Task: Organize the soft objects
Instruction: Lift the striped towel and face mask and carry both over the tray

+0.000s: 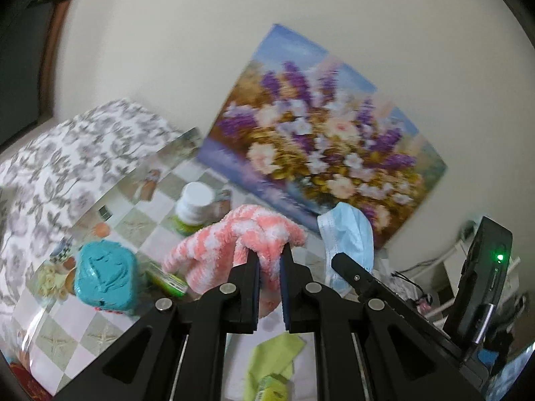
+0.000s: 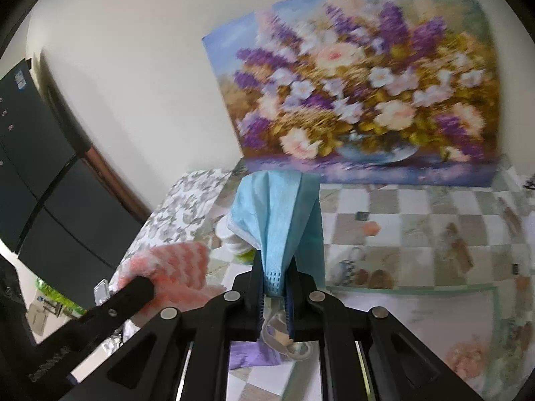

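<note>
Both pairs of jaws are clamping fabric: the left gripper (image 1: 270, 256) is pinching a fluffy pink-and-white striped sock (image 1: 234, 244), the right gripper (image 2: 275, 275) a pleated light-blue face mask (image 2: 277, 214). Both are hanging above the checkered plastic tablecloth (image 2: 418, 207) (floral painting (image 2: 361, 83) leaning far behind). A teal square lidded jar (image 1: 105, 275) is standing left; a white-capped bottle (image 1: 194, 205) is sitting farther back.
</note>
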The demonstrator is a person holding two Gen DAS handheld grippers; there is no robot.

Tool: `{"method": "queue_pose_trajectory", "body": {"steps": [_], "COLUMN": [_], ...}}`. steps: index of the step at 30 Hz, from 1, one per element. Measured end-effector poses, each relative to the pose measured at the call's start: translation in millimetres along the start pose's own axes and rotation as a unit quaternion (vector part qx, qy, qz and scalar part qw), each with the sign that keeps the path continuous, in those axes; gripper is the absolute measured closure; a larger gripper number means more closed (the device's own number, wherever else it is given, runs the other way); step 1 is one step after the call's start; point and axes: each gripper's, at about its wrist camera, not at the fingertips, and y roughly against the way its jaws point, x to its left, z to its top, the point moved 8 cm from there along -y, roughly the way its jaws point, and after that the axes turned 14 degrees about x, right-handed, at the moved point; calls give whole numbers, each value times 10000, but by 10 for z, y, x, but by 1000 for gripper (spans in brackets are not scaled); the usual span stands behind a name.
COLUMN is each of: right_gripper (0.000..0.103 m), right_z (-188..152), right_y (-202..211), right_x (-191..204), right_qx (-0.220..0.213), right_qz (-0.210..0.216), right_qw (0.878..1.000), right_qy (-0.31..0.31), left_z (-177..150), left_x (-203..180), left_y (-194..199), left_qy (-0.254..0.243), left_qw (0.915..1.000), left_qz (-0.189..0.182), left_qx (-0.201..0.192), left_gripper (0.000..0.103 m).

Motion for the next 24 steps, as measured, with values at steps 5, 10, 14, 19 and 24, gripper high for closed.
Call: {"method": "queue_pose_trajectory", "body": {"steps": [5, 10, 14, 19, 24], "right_gripper": [93, 93, 93, 93, 93], "right_z": [-50, -132, -249, -408, -527], "right_y": [319, 654, 864, 975, 1047], "right_x": [-285, -609, -902, -1286, -1600], "right_qx": [-171, -400, -538, -552, -508], "right_qz": [-386, -666, -892, -1064, -1299], "right_qw": [9989, 9957, 9910, 9846, 9770], "right_qy": [-196, -512, -841, -1276, -1611], "left_z": [-86, -181, -281, -431, -571], "left_x": [-248, -538, -752, -1038, -1197], "left_y": [-8, -23, -66, -124, -335], "left_qy": [-328, -736, -1002, -1364, -1658], "left_qw": [9993, 9967, 9936, 9882, 9831], "left_qz": [-187, -348, -499, -643, -581], "left_qx": [47, 74, 156, 272, 510], "left_gripper": [92, 92, 92, 92, 92]}}
